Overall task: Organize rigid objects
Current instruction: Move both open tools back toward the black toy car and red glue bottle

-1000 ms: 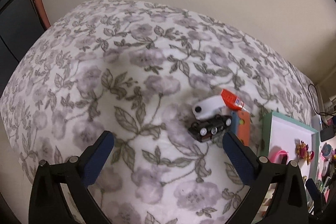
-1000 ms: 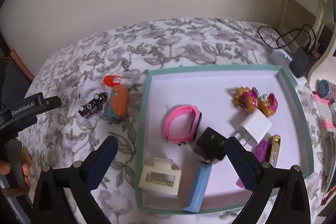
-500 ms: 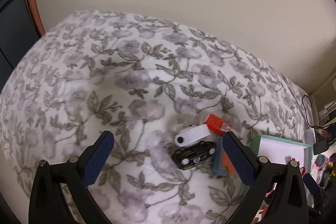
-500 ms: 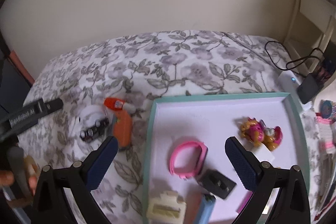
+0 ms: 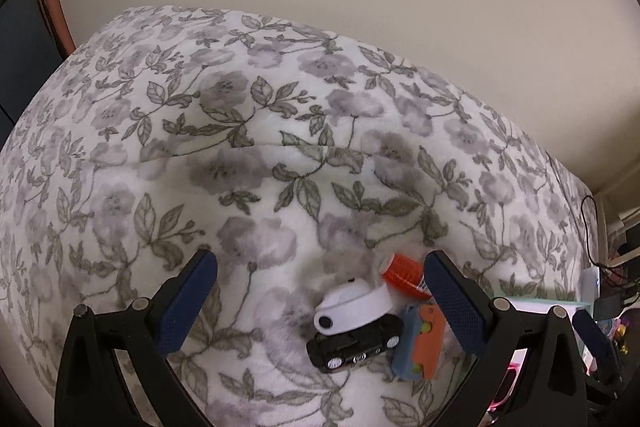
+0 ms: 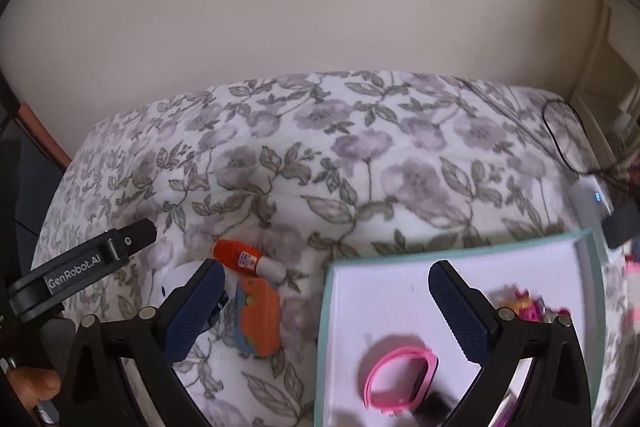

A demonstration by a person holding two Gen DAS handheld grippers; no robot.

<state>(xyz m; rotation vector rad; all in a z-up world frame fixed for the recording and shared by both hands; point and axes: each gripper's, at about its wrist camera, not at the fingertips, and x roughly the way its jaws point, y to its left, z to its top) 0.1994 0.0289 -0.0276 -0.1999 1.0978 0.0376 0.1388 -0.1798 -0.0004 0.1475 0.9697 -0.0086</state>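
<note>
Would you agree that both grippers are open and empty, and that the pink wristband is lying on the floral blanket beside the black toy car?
Not quite. The pink wristband lies inside the mint-rimmed white tray, not on the floral blanket, as the right wrist view shows. The black toy car is on the blanket, and the left gripper and right gripper are indeed open and empty.

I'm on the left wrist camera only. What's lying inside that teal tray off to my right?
Observer: A pink wristband lies on the white floor of the tray.
Operator: Anything else in there?
Observer: A blurred, colourful toy figure sits toward the tray's right side.
Operator: Is the right gripper carrying something?
Observer: No. The right gripper hangs over the tray's left rim, jaws open and empty.
</note>
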